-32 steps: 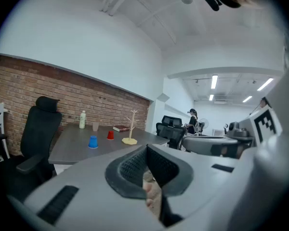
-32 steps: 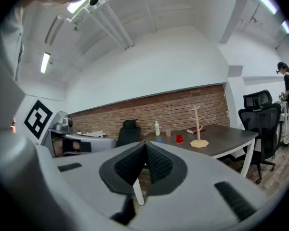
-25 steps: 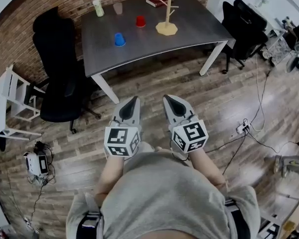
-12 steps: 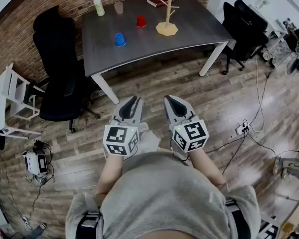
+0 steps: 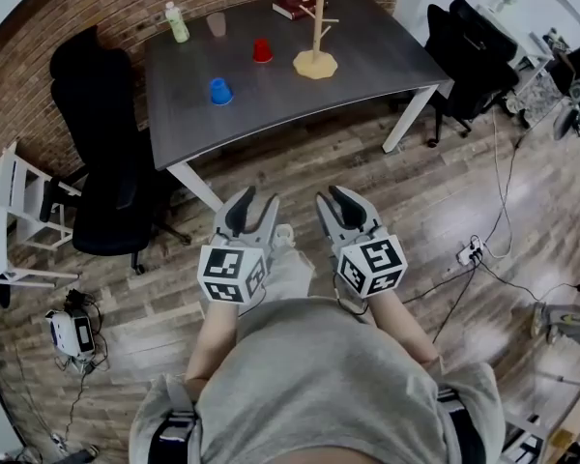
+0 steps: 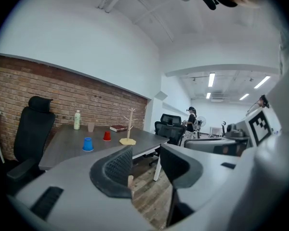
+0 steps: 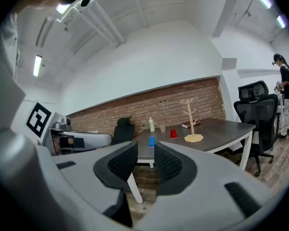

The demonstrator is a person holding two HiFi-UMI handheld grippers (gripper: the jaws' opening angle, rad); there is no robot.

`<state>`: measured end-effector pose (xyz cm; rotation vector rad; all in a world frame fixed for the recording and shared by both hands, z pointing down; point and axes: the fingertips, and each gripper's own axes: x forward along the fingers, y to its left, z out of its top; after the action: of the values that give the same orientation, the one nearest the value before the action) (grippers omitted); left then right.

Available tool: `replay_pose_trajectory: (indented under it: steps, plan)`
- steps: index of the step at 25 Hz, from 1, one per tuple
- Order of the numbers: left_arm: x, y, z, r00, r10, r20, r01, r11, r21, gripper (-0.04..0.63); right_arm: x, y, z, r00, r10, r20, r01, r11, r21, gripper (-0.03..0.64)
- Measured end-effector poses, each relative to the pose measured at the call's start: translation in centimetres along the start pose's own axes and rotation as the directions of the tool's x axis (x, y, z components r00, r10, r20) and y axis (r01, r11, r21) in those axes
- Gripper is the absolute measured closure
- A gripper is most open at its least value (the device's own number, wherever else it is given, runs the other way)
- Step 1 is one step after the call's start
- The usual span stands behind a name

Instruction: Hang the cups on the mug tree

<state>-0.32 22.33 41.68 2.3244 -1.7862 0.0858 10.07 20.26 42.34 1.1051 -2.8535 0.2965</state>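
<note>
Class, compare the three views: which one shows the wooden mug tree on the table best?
The right gripper view: the mug tree stands side-on against the brick wall, so its pegs and base are clear. The head view shows the mug tree from above, foreshortened. The left gripper view shows the mug tree side-on too, but smaller and fainter.

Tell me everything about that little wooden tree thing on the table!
The mug tree looks like pale wood: a thin upright post with short pegs slanting out, on a wide flat base. It stands on the dark grey table, with no cups hanging on it. A red cup sits apart to its left, and a book lies behind it. Only the table touches it.
</note>
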Motion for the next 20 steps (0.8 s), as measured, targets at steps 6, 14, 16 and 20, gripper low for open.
replay_pose_trajectory:
  steps: [6, 14, 16, 20]
  plan:
    - [4.7, 3.5, 0.3, 0.999, 0.04, -0.01, -0.04, 0.999, -0.006, 0.409, 3.9, -3.6, 0.4, 1.0, -0.012, -0.008, 0.012, 1.0, 0.018, 0.463]
    - [11.2, 9.7, 1.9, 0.997, 0.074, -0.02, -0.074, 0.997, -0.011, 0.396, 11.2, -7.3, 2.3, 1.0, -0.018, -0.016, 0.019, 0.999, 0.037, 0.424]
    - [12.8, 11.3, 2.3, 0.996, 0.084, -0.021, -0.084, 0.996, -0.017, 0.396, 13.1, -8.1, 2.8, 1.0, -0.017, -0.019, 0.017, 0.999, 0.037, 0.419]
    - [16.2, 14.3, 2.8, 0.996, 0.09, -0.029, -0.09, 0.996, -0.012, 0.396, 17.0, -10.0, 3.5, 1.0, -0.018, -0.024, 0.019, 0.999, 0.041, 0.417]
